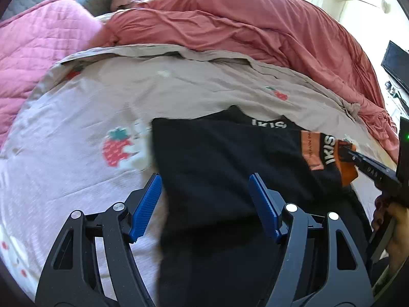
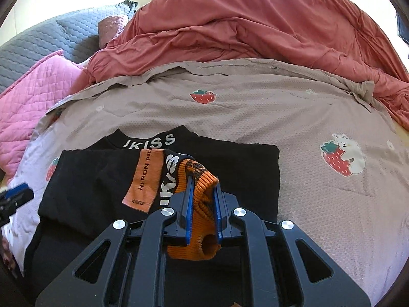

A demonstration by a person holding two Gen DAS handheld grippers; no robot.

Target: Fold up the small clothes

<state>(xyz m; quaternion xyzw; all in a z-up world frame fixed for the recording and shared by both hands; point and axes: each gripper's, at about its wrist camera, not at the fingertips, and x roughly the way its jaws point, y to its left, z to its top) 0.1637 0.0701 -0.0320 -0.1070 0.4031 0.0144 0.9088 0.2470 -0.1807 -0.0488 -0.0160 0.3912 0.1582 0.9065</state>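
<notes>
A black top [image 1: 225, 158] [image 2: 230, 163] with white lettering lies partly folded on the strawberry-print sheet [image 1: 76, 138] [image 2: 319, 199]. Its sleeve has an orange patch [image 2: 147, 179] and an orange ribbed cuff [image 2: 202, 199] [image 1: 346, 168]. My right gripper [image 2: 203, 183] [image 1: 343, 148] is shut on that cuff and holds the sleeve folded across the body of the top. My left gripper [image 1: 204, 184] stands open above the top's left edge, nothing between its blue fingers [image 1: 147, 204]. The left gripper's tip [image 2: 15, 195] shows at the left edge of the right wrist view.
A rumpled red duvet [image 1: 242, 25] [image 2: 255, 25] is heaped along the far side of the bed. A pink quilted blanket [image 1: 38, 51] [image 2: 30, 97] lies at the left, with a grey quilted pillow [image 2: 51, 38] behind it. A person's hand [image 1: 393, 220] holds the right gripper.
</notes>
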